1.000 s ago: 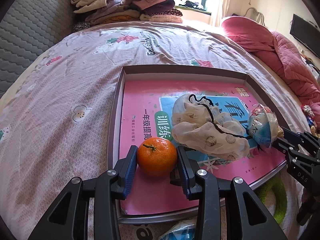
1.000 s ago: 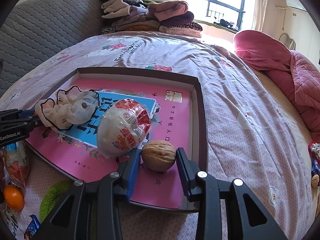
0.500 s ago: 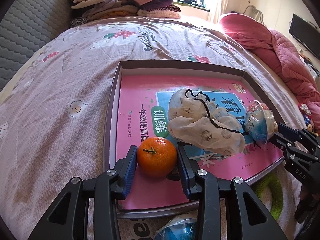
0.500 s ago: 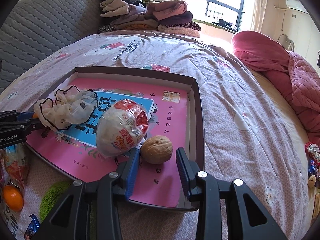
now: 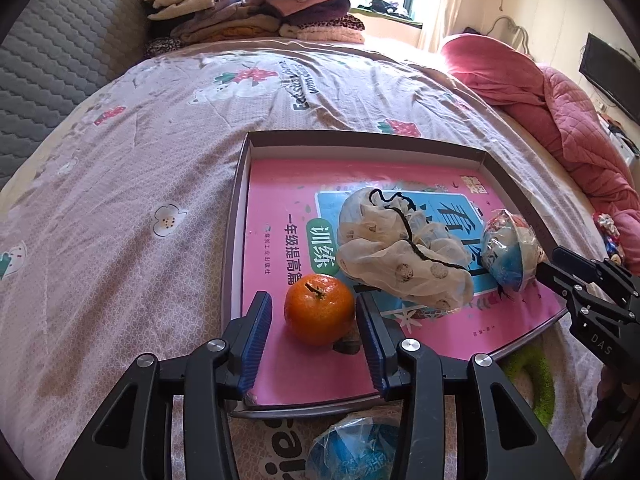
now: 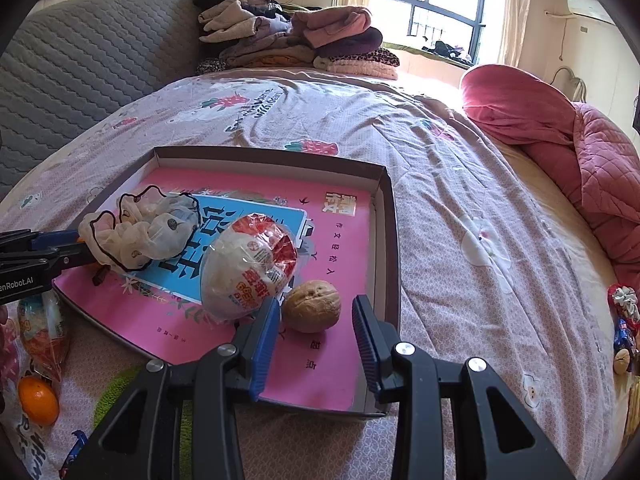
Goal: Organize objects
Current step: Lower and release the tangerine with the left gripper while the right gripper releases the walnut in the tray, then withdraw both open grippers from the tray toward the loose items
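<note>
Our bed (image 5: 160, 160) carries a shallow tray (image 5: 360, 138) lined with a pink book. We hold the left claw (image 5: 314, 320) apart at the tray's near left corner, its pads flanking the orange (image 5: 320, 308), which sits on the book. Our right claw (image 6: 316, 320) is apart too, at the tray's near right corner, around the walnut (image 6: 312, 306). Between them in the tray lie a scrunchie (image 5: 400, 256) and a wrapped snack (image 6: 248, 264).

Folded clothes (image 6: 296, 40) are stacked by a grey quilted headboard (image 6: 88, 60); a pink quilt (image 6: 560, 136) lies right.
</note>
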Motion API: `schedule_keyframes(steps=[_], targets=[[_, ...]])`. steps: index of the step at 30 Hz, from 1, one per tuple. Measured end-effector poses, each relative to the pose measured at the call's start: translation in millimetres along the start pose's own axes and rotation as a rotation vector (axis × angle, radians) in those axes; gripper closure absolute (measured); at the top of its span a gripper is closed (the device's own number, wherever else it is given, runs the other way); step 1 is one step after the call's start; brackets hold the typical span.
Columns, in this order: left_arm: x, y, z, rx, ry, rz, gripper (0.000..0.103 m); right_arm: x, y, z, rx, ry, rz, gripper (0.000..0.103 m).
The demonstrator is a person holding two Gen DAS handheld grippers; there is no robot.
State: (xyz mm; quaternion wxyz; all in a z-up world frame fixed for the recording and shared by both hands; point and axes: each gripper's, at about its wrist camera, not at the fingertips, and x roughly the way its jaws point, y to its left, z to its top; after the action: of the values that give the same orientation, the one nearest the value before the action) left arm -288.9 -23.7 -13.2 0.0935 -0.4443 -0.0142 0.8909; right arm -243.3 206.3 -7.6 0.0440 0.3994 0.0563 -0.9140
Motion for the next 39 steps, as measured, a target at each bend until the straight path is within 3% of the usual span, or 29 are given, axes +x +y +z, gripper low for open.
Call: schedule_keyframes(steps=[3, 12, 15, 18, 31, 39], targets=[[-6.2, -0.3, -0.2, -0.004, -0.011, 0.014, 0.048, -2.9, -0.6, 1.2, 0.006, -0.006, 0.006, 0.065], [-17.1, 3.3, -6.4, -0.018, -0.017, 0.042, 0.046, -10.1, 4.3, 4.5, 0.006, -0.013, 0.03, 0.065], [-22.4, 7.3, -10.5, -0.037, -0.021, 0.013, 0.046, -15.8, 6.2, 5.4, 0.005, -0.023, 0.035, 0.064], [-32.7, 4.4, -12.9, -0.035, -0.043, 0.032, 0.045, -25.0, 7.7, 7.9, 0.005, -0.047, 0.043, 0.064], [-100.2, -2.6, -17.7, -0.048, -0.183, -0.01, 0.045, -82.5, 25.2, 19.5, -0.022, -0.182, 0.084, 0.06], [-124.5, -5.0, -25.1, -0.054, -0.213, -0.034, 0.045, -115.3, 33.7, 19.0, -0.036, -0.257, 0.099, 0.054]])
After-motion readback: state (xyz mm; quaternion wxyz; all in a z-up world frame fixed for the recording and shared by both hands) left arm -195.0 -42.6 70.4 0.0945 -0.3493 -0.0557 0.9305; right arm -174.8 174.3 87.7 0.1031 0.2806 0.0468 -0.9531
